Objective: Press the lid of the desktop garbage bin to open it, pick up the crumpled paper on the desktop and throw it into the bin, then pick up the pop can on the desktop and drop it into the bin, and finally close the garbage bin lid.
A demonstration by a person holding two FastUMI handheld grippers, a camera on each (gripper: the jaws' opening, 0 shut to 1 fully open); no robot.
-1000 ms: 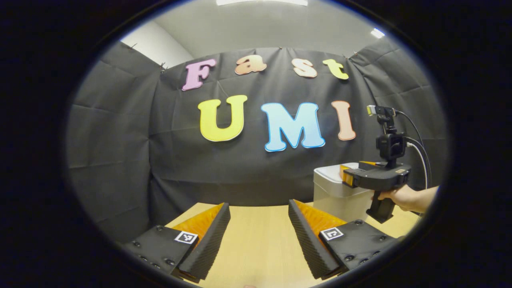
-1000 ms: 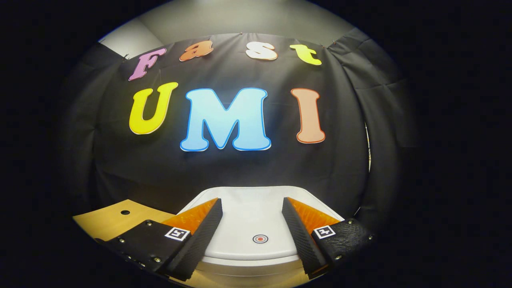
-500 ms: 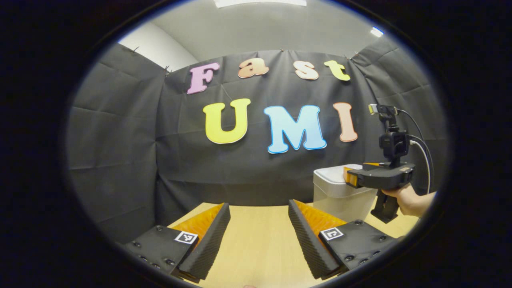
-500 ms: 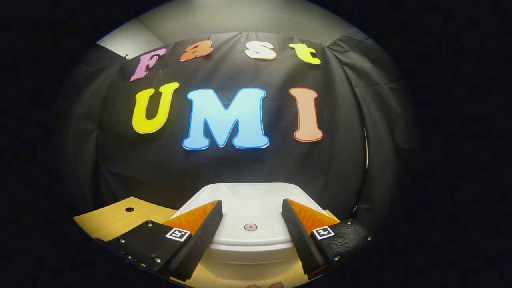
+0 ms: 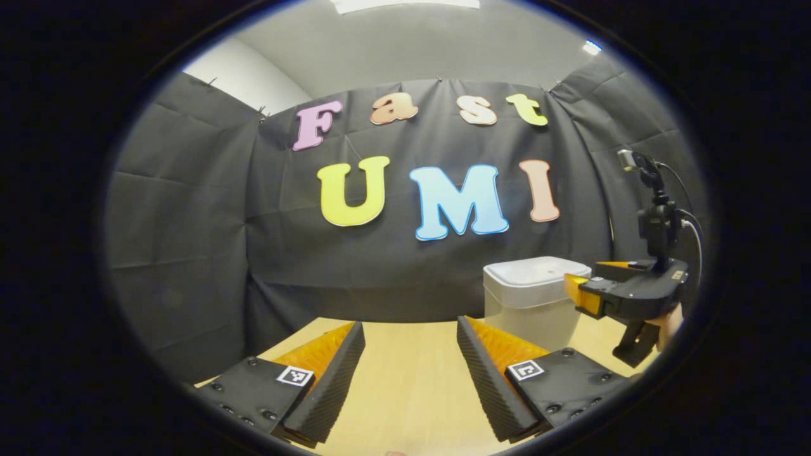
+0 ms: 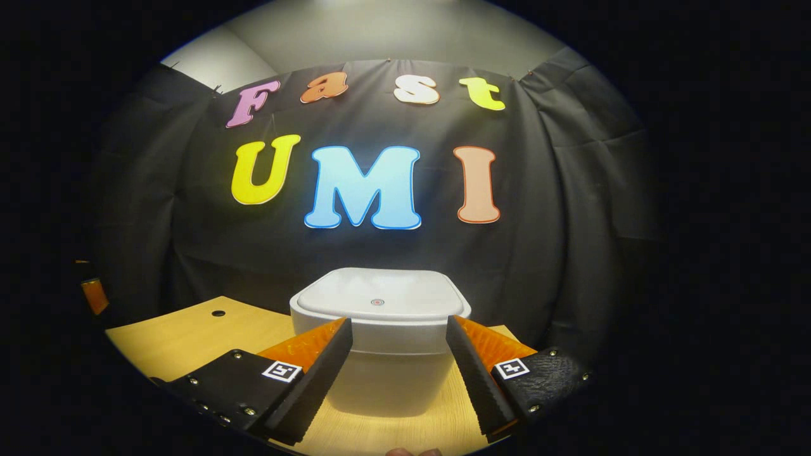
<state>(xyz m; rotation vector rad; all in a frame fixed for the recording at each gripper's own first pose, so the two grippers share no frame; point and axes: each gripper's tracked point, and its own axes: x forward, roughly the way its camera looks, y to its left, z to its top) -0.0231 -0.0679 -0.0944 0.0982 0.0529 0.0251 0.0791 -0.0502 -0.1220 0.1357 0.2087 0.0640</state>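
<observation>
The white garbage bin (image 6: 380,367) stands on the wooden desk just beyond my right gripper (image 6: 398,322), whose fingers are open with nothing between them, at the height of the bin's upper wall. The lid (image 6: 380,297) lies flat and closed, with a small red dot (image 6: 377,302) at its middle. In the left gripper view the bin (image 5: 532,304) is at the right, and the right gripper (image 5: 580,282) hovers just to its right, held by a hand (image 5: 665,323). My left gripper (image 5: 410,324) stands open and empty over bare desk.
The desk (image 6: 190,335) reaches left of the bin and has a small round hole (image 6: 218,313) near its back. Part of the left gripper (image 6: 95,294) shows at the far left edge. Black cloth walls close the booth behind the bin.
My right gripper has drawn back and down from above the lid to in front of the bin. The lid stays flat. The left gripper has barely moved.
</observation>
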